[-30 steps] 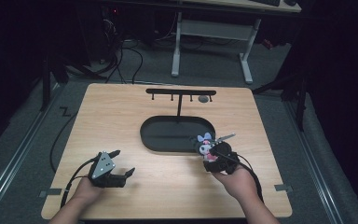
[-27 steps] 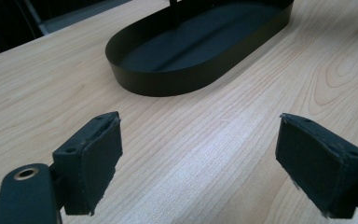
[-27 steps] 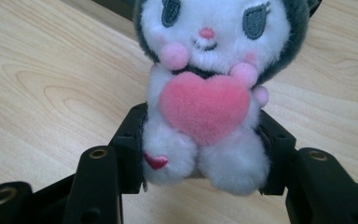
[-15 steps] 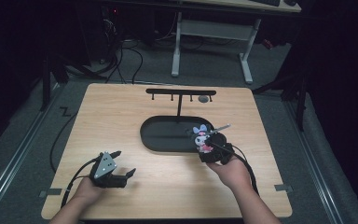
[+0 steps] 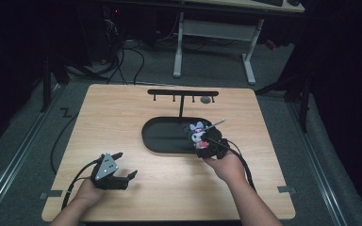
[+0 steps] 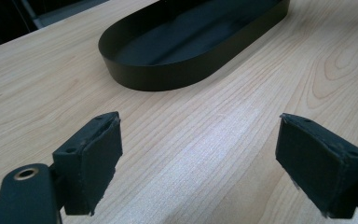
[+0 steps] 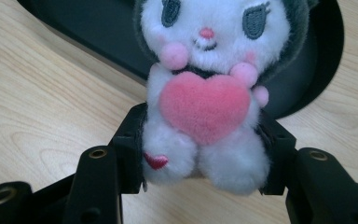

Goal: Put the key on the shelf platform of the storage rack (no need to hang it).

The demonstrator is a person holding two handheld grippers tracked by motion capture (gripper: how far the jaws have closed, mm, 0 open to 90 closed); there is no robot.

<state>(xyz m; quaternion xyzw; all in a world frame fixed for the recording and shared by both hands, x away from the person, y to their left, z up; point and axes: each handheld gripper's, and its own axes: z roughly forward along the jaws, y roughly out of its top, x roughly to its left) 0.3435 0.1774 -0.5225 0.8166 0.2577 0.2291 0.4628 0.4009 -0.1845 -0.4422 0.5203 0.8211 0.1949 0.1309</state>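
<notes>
A small white plush toy [image 7: 205, 93] with a grey hood hugs a pink heart. My right gripper [image 7: 200, 154] is shut on its lower body, jaws pressing both sides. In the high view the plush toy [image 5: 198, 134] hangs over the right end of a black oval tray [image 5: 162, 139], held by my right gripper [image 5: 206, 145]. My left gripper [image 5: 122, 167] rests near the table's front left, open with nothing between its jaws. From the left gripper view the left gripper [image 6: 198, 158] looks over bare wood toward the tray [image 6: 168, 74].
A black hook rack [image 5: 183, 94] stands behind the tray, a small dark item hanging at its right end. Cables trail from both grippers across the wooden table [image 5: 122, 117]. Beyond the far edge are desk legs and floor cables.
My right gripper has carried the plush toy forward and left, from beside the tray to above its right end. The left gripper has stayed put.
</notes>
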